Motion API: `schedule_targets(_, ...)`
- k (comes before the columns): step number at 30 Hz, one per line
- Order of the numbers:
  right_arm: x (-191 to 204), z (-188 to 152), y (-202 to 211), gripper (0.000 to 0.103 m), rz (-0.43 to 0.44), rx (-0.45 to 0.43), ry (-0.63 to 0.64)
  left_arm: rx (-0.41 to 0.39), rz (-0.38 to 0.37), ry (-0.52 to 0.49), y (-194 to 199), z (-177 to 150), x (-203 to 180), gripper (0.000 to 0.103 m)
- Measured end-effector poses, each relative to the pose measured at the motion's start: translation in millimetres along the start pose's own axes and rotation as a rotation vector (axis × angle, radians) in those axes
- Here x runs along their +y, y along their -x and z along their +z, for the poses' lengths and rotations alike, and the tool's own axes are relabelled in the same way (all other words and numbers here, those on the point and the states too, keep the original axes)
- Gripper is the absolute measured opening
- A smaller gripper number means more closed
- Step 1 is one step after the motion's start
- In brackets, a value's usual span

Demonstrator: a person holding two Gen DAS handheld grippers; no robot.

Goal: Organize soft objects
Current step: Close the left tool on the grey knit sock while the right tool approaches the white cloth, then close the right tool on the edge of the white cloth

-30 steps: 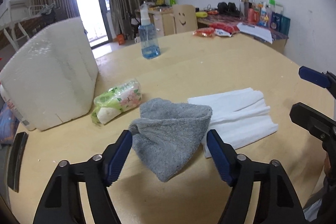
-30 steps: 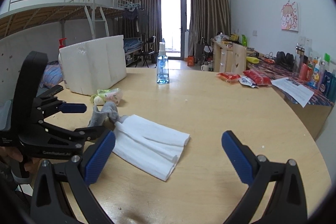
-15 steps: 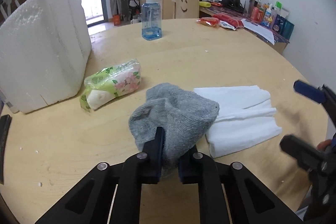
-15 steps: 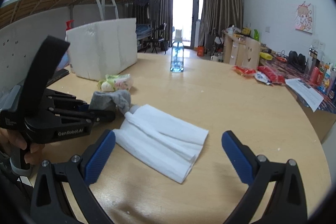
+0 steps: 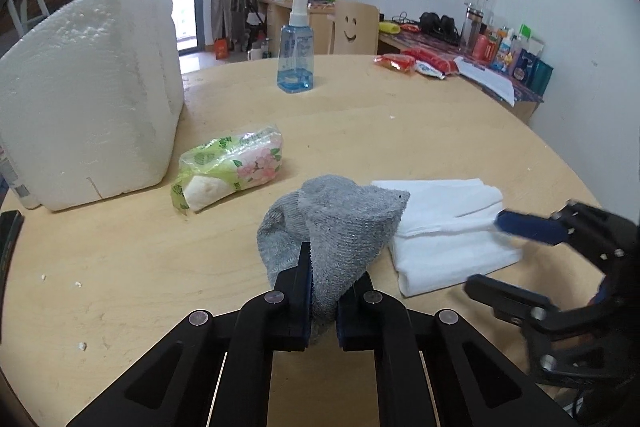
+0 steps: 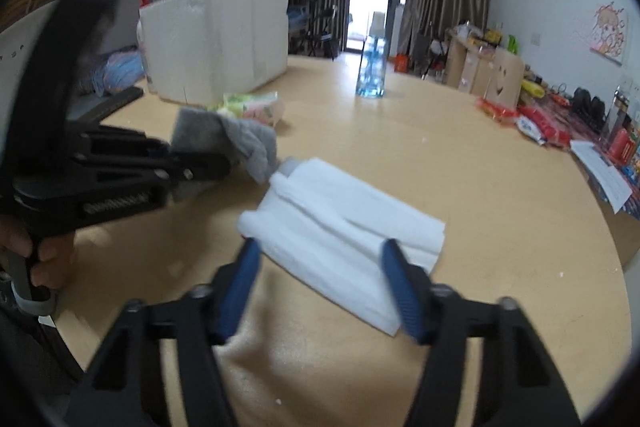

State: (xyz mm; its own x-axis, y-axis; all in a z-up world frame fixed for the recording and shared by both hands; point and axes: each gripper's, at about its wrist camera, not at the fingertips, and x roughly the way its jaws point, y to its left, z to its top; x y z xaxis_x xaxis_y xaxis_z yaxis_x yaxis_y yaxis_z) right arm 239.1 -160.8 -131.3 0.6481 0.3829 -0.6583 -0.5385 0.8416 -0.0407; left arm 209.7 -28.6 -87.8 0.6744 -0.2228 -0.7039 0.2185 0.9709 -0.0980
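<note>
Left tongs (image 5: 322,303) clamped on grey sock (image 5: 340,223), near edge pinched, likely for lift off worktop (image 5: 360,131). Right tongs (image 6: 320,287) closing astride white towel (image 6: 340,223), pads not yet pressing; towel flat, touching sock. Foam box (image 5: 88,87) beside, probable destination.

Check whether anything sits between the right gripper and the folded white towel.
Nothing visible does. The right gripper is closing with the near end of the white towel already between its fingers. The grey sock, pinched by the left gripper, overlaps only the towel's far corner, away from the spot being grasped.
</note>
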Motion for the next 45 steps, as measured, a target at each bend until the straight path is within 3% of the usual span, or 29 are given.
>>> schedule_targets(7,2,-1,-11,0.06,-0.025,0.064,0.016,-0.041,-0.006,0.005,14,-1,4,0.009)
schedule_targets(11,1,-1,-17,0.052,-0.041,0.111,0.006,-0.056,-0.007,0.012,19,-1,7,0.009)
schedule_targets(18,3,-1,-14,0.014,-0.008,0.125,-0.004,-0.068,-0.008,0.023,25,-4,12,0.009)
schedule_targets(21,-6,-1,-14,0.009,0.008,0.126,-0.065,-0.08,-0.015,0.028,32,-7,14,0.009)
schedule_targets(29,-5,1,9,0.008,0.04,0.062,-0.101,-0.117,-0.023,0.03,49,-10,14,0.006)
schedule_targets(45,0,13,73,0.008,0.016,-0.127,-0.112,-0.229,0.034,0.004,105,-21,5,0.006)
